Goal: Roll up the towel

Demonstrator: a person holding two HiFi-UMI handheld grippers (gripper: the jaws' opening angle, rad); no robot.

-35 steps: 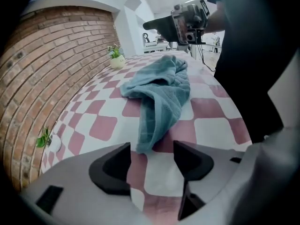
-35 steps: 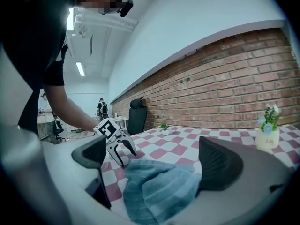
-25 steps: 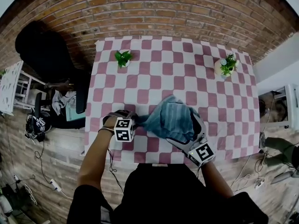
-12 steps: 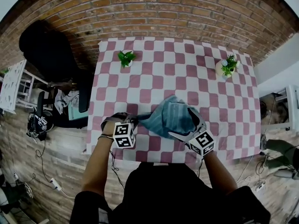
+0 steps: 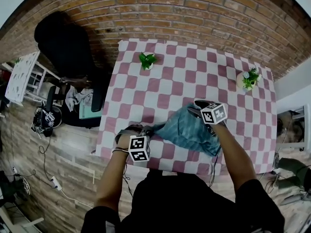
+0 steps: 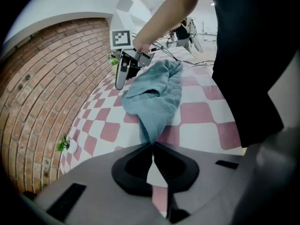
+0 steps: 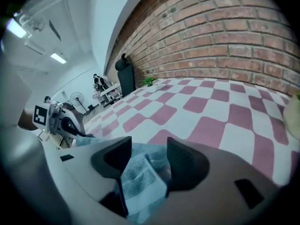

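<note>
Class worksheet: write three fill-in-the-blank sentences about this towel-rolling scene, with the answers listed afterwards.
____ small green potted plants stand on the pink-and-white checked tablecloth.
The left claw is ____ on a corner of the blue terry towel.
The wall beyond the tablecloth is built of red ____.
Missing words: two; shut; brick.

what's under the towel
The checked tablecloth shows all round the towel and passes under it. The patch beneath its bunched middle is covered, so nothing more can be told.
</note>
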